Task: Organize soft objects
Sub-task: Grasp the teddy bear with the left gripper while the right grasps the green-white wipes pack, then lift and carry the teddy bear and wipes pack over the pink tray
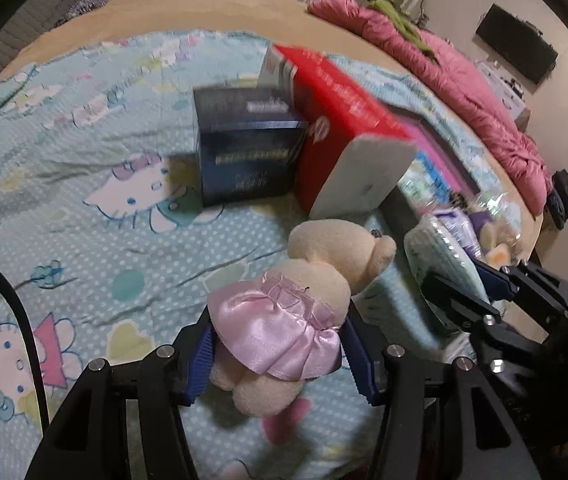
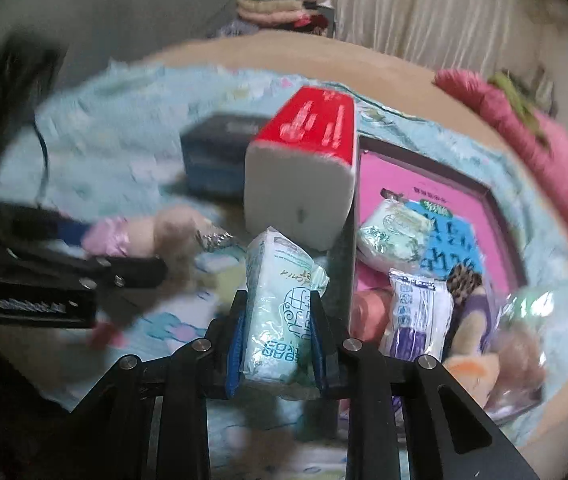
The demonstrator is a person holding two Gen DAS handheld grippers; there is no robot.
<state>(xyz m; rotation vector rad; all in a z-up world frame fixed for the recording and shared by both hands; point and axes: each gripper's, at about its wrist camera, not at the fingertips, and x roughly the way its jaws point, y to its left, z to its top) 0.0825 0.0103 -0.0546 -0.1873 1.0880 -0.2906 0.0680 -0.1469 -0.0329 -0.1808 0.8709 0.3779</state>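
The left gripper [image 1: 280, 354] clamps a cream plush bear in a pink satin dress [image 1: 284, 320] above the pale blue cartoon-print bedsheet [image 1: 84, 200]; the right gripper [image 2: 276, 344] squeezes a soft pale green tissue pack [image 2: 278, 312], just before the red and white paper pack [image 2: 304, 168]; beside it lies a pink-lined box [image 2: 496, 232] with more packs inside.

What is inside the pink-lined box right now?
The pink-lined box holds a green tissue pack, a white-and-purple packet, a leopard-print item and a bagged plush toy. Whatever lies beneath them is covered.
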